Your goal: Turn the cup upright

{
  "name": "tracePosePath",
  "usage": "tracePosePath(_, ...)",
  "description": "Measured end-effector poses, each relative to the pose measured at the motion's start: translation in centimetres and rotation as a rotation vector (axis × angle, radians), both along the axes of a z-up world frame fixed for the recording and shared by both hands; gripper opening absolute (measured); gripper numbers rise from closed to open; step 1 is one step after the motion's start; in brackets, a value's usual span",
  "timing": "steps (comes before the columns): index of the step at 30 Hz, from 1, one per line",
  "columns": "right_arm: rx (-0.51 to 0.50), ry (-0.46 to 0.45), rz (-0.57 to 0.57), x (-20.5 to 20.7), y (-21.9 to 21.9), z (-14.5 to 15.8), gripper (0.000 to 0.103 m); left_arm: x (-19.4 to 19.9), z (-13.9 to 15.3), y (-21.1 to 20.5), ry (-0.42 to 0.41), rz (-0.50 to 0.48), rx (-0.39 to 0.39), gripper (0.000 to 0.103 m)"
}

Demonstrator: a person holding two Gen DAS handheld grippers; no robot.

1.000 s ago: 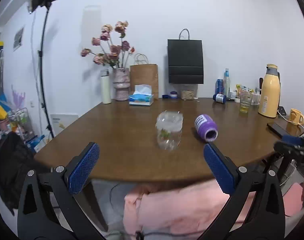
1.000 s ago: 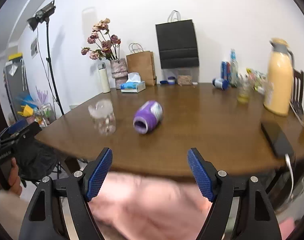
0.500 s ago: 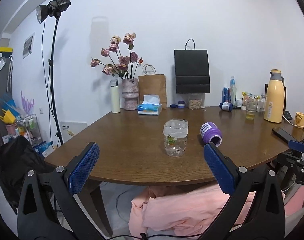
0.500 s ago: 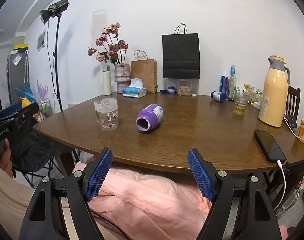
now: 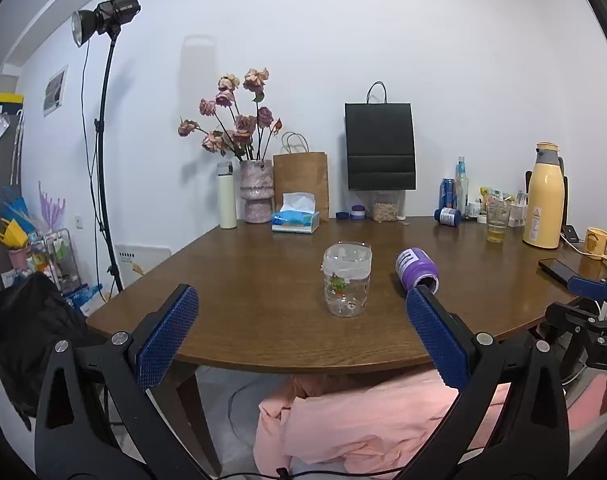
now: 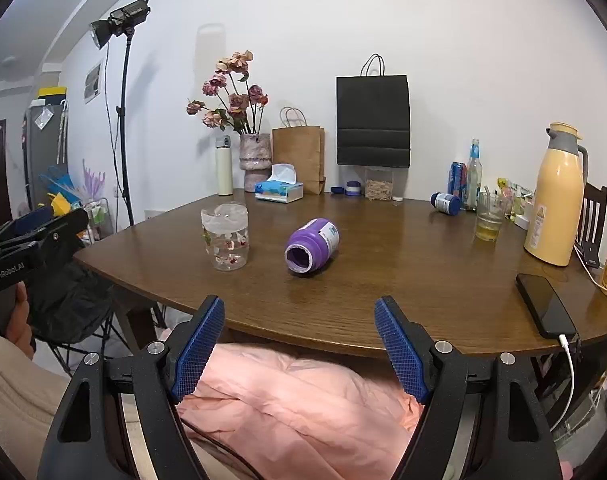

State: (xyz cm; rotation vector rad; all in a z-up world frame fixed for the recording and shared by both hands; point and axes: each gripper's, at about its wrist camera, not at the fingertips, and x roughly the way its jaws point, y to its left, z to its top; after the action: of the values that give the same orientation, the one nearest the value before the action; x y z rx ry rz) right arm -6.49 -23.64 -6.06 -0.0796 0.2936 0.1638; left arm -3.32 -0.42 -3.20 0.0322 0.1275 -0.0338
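On table: cup (image 6: 312,249) on its side, mouth toward the near edge; glass (image 6: 225,237) upright just beside
Left gripper (image 5: 301,334): jaws spread — off the edge; holding nothing
Right gripper (image 6: 299,348): jaws spread — holding nothing

I see a white wall (image 6: 463,40) behind the brown wooden table (image 6: 403,280), a studio light on a stand (image 6: 121,28) beyond its left edge, a dark chair (image 6: 591,212) at its right edge.

Purple cup (image 6: 312,249) with a white label lies on its side on the table (image 6: 403,280); its open mouth faces seven o'clock.
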Motion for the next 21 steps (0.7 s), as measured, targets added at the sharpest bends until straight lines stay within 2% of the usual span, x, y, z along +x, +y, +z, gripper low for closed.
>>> tracePosePath(21,-0.002,-0.003,0.005,0.05,-0.27,0.13,0.082,0.04,0.52,0.24,-0.012,-0.007,0.003,0.103)
